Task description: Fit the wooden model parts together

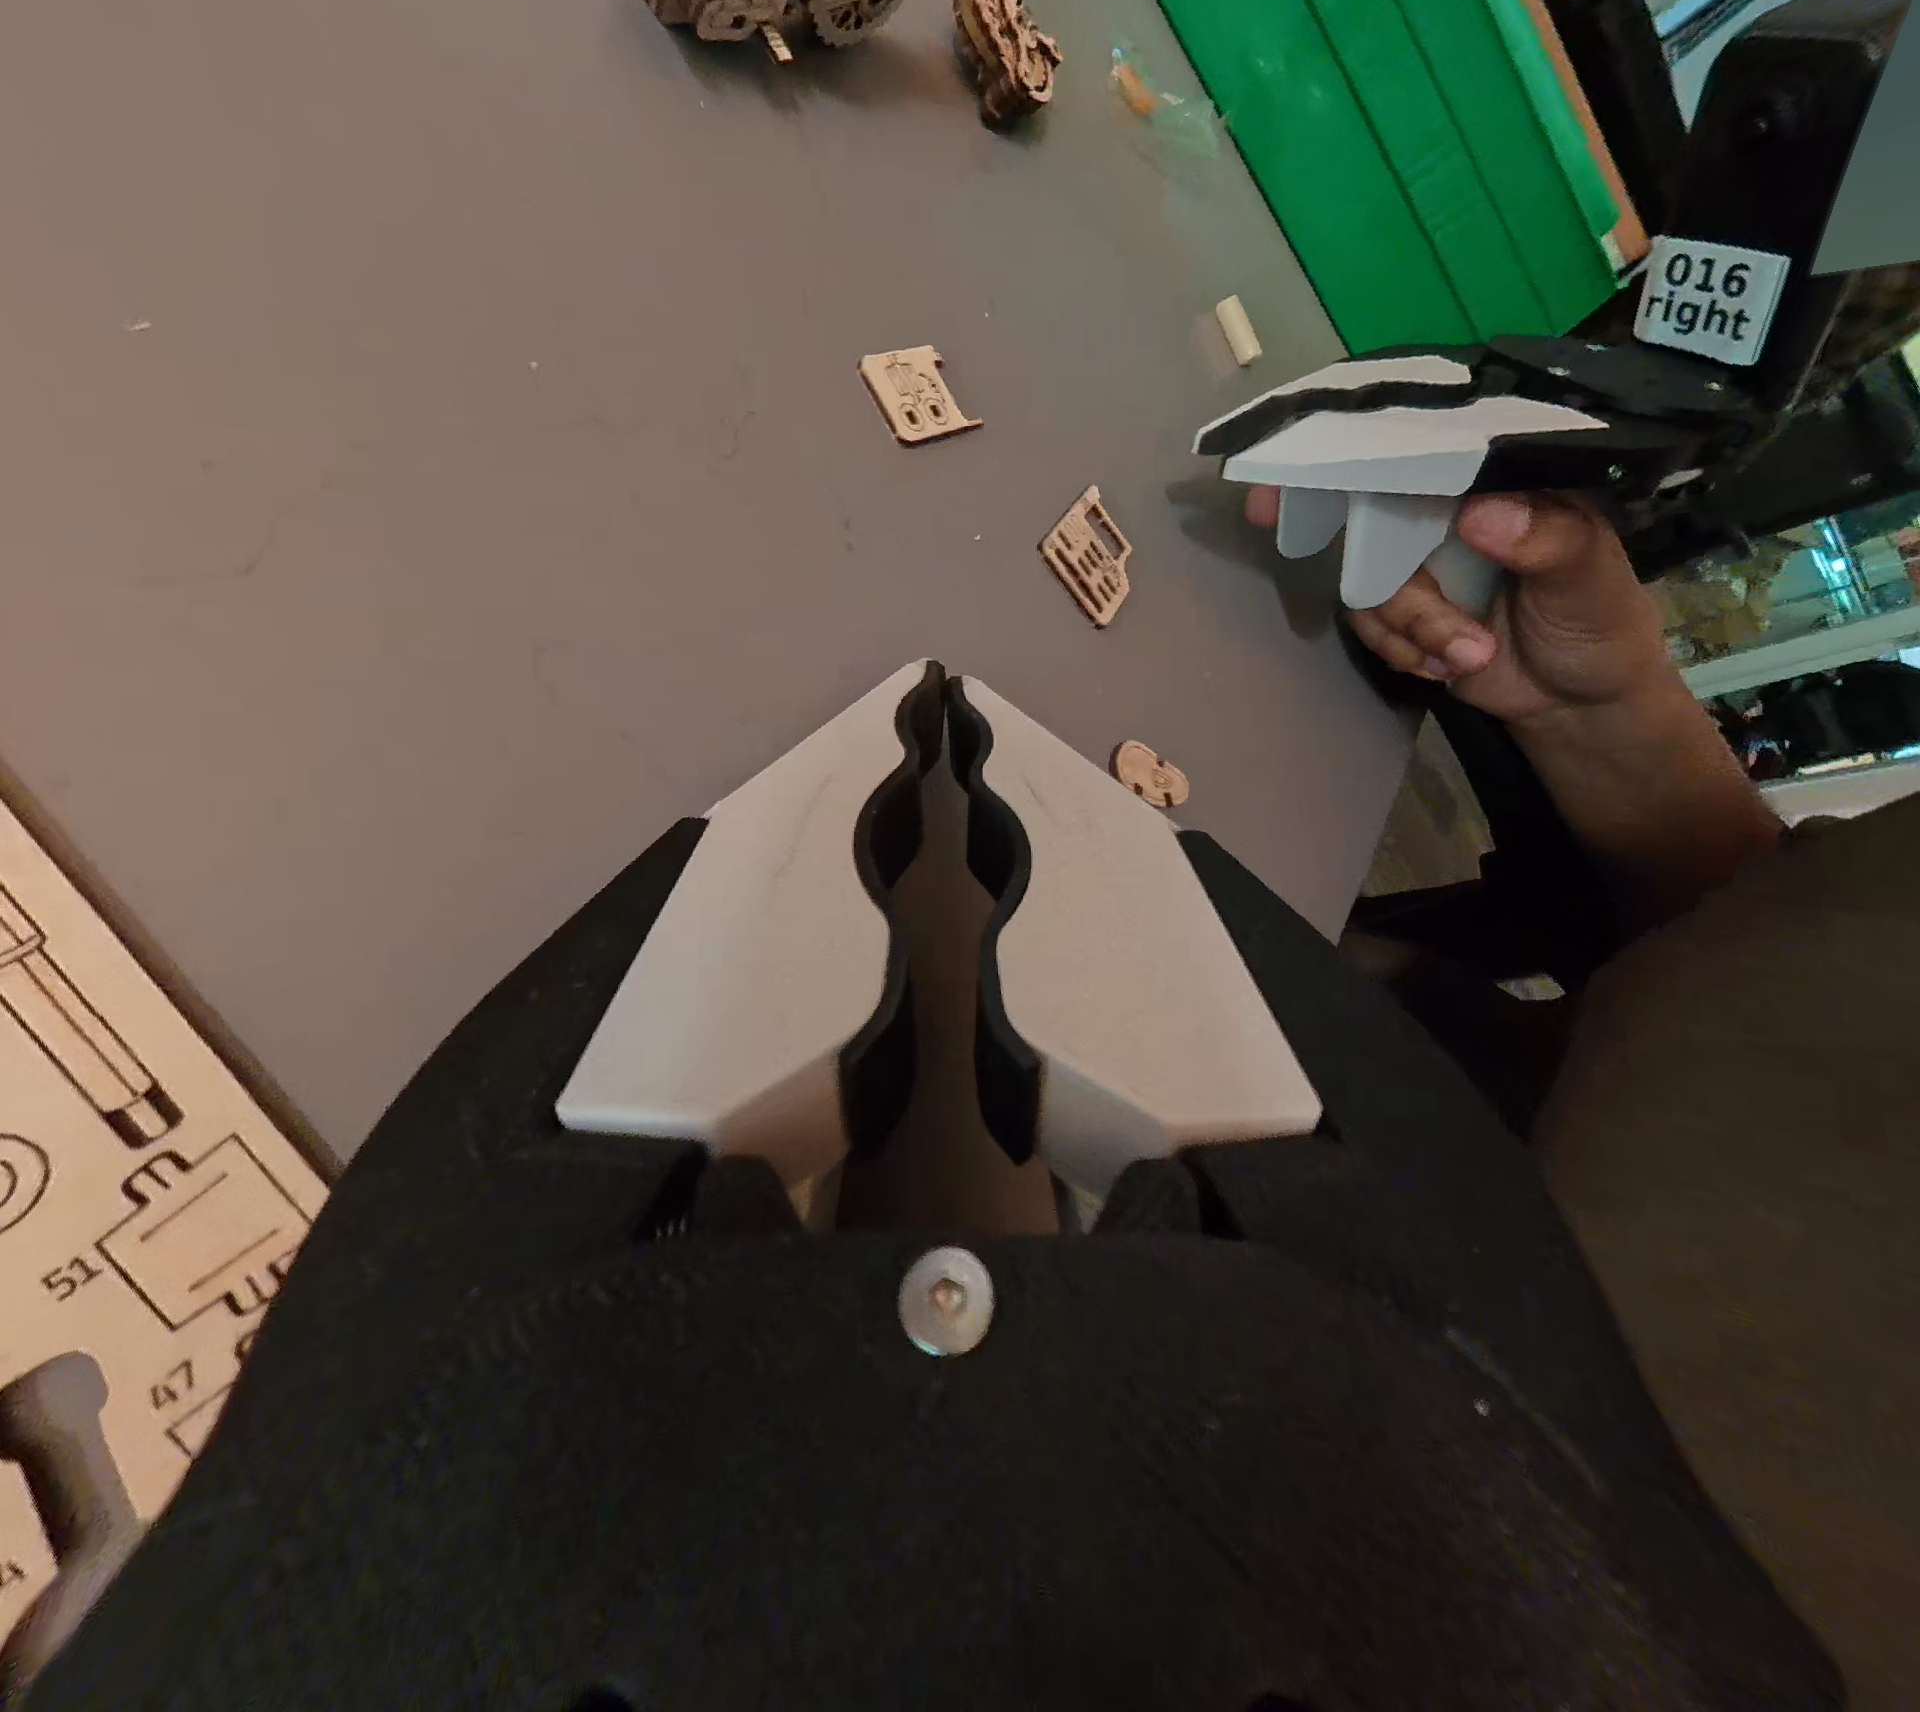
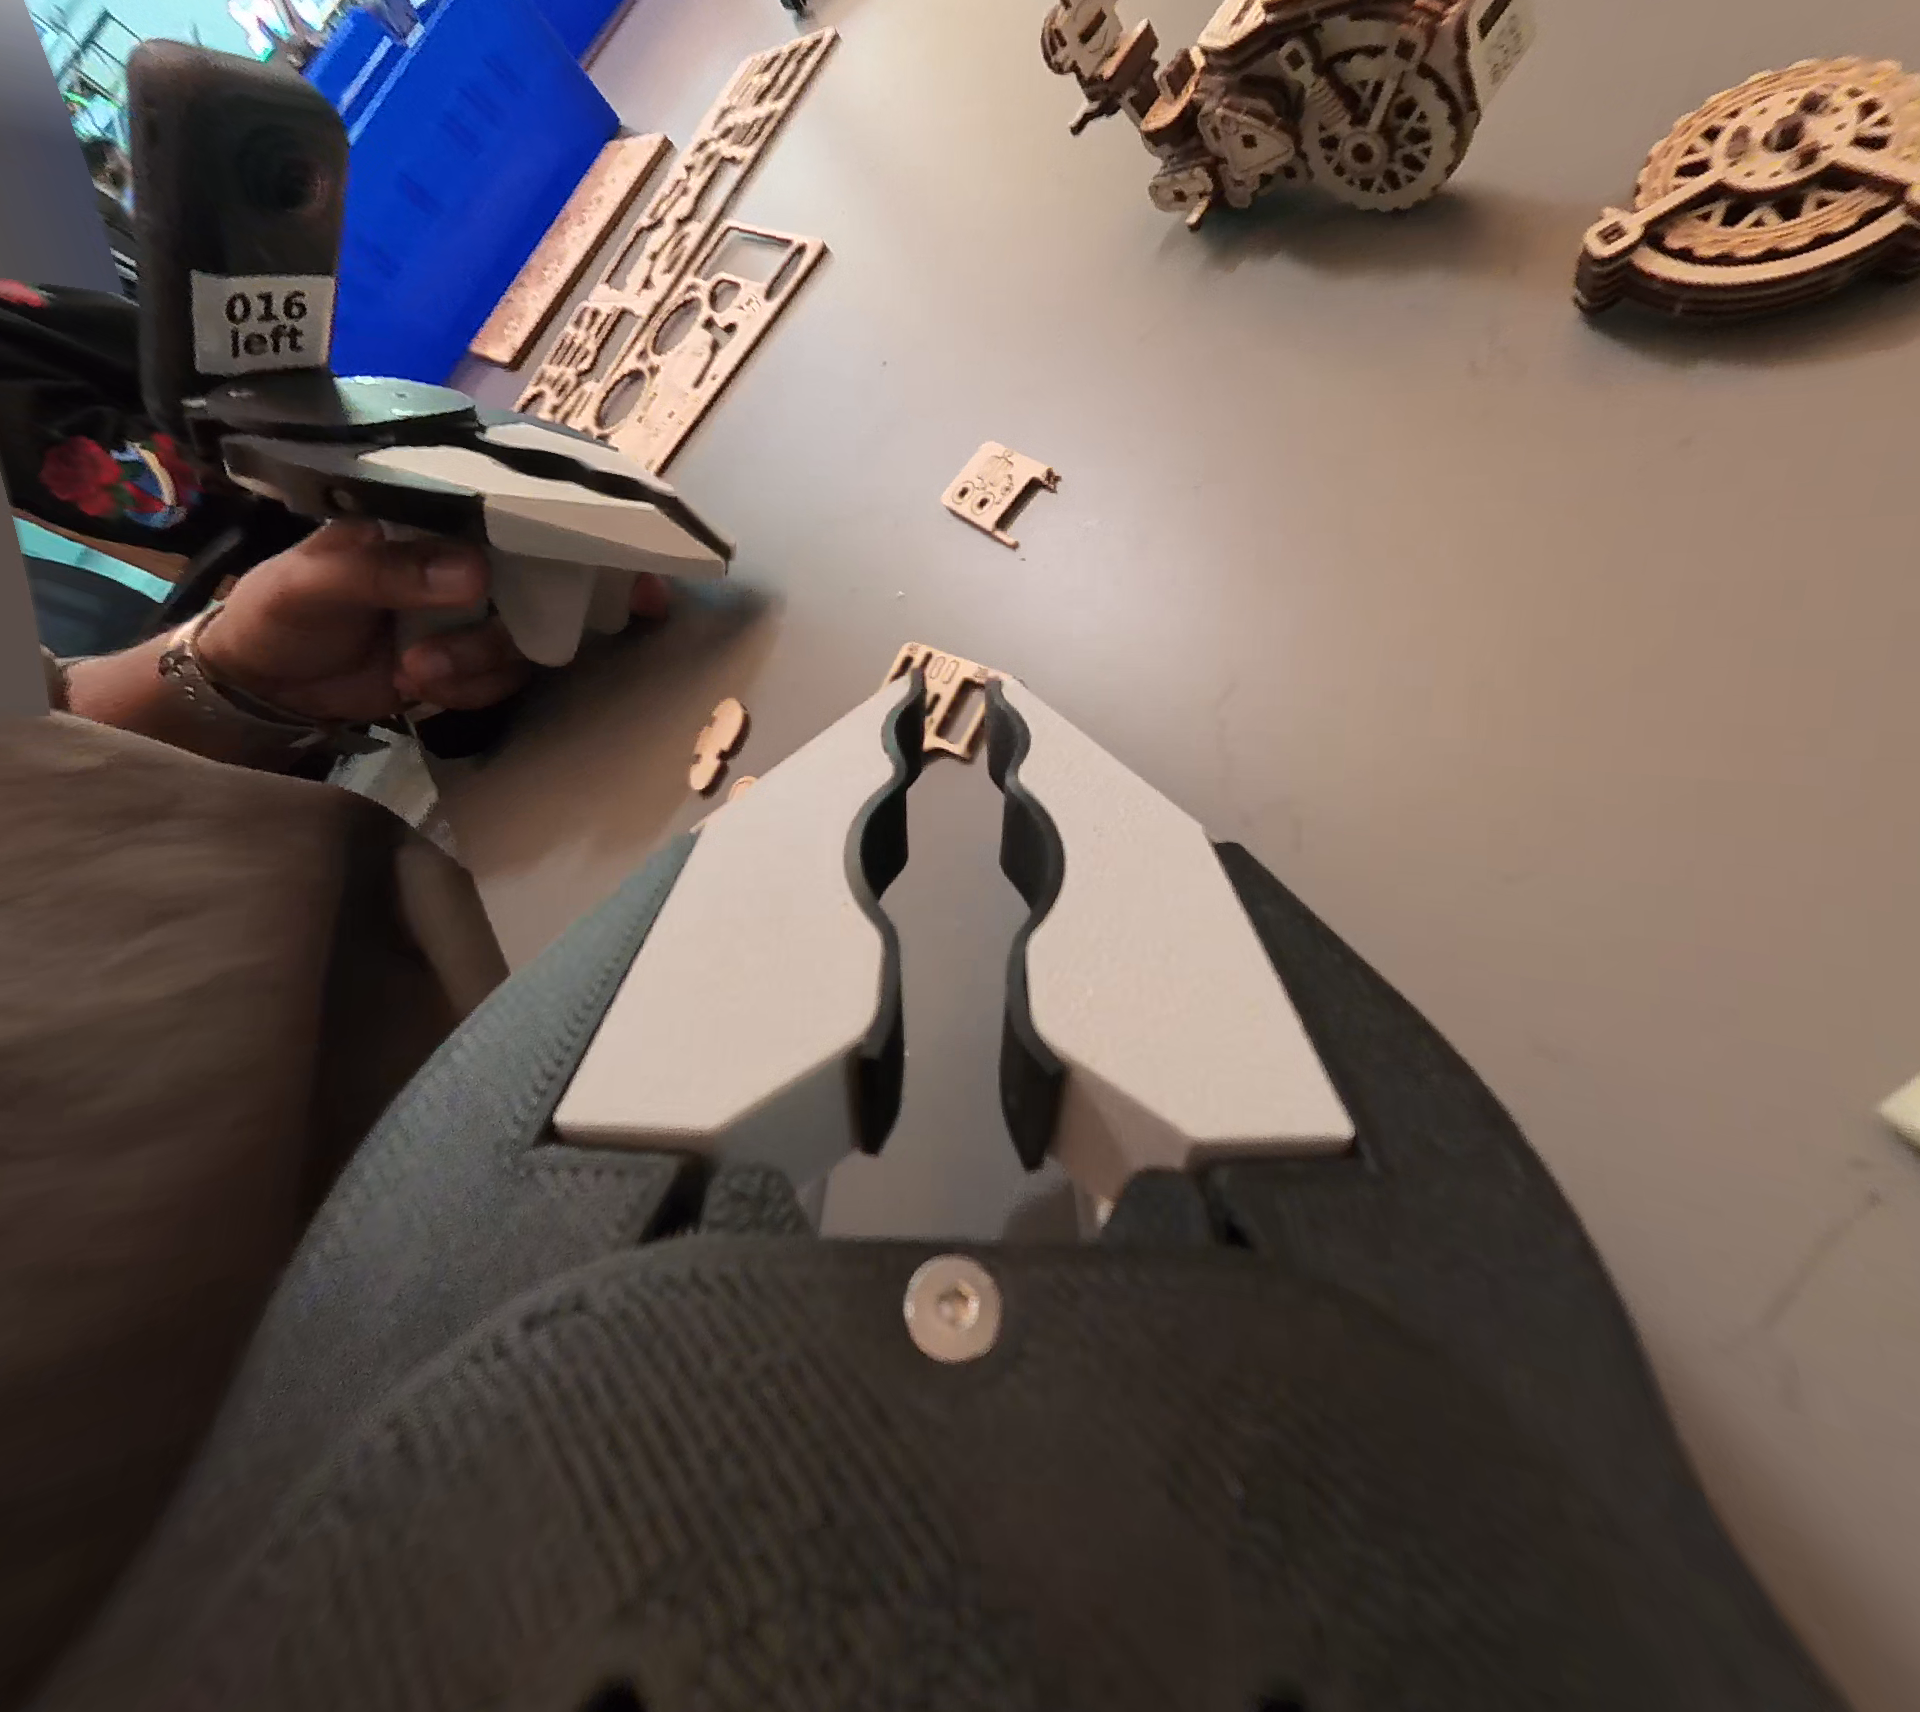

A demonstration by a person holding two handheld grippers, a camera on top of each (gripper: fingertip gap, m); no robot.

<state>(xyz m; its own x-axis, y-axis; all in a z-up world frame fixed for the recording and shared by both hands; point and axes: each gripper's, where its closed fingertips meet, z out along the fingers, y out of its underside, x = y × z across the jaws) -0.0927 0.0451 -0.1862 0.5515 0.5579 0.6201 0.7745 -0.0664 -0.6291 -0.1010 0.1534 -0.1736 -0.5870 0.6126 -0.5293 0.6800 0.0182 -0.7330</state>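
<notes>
Grey bench [image 2: 1351, 623] carries the loose flat wooden plates, laid apart for easy picking. Left tool [image 1: 940, 675] hovers pinched closed, holding nothing. Right tool [image 2: 956, 686] is slightly parted, tips straddling a slotted tan plate [image 2: 951, 706]; gripped or not, I cannot tell. Half-built wooden gear model [image 2: 1299, 104] waits beyond, well apart.

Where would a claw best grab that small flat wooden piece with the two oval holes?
The flat wooden piece lies flat on the grey table, so there is no face to pinch. Probably best to come straight down from above and close on two opposite straight edges, away from the notched corner; it stands apart from other parts.
</notes>
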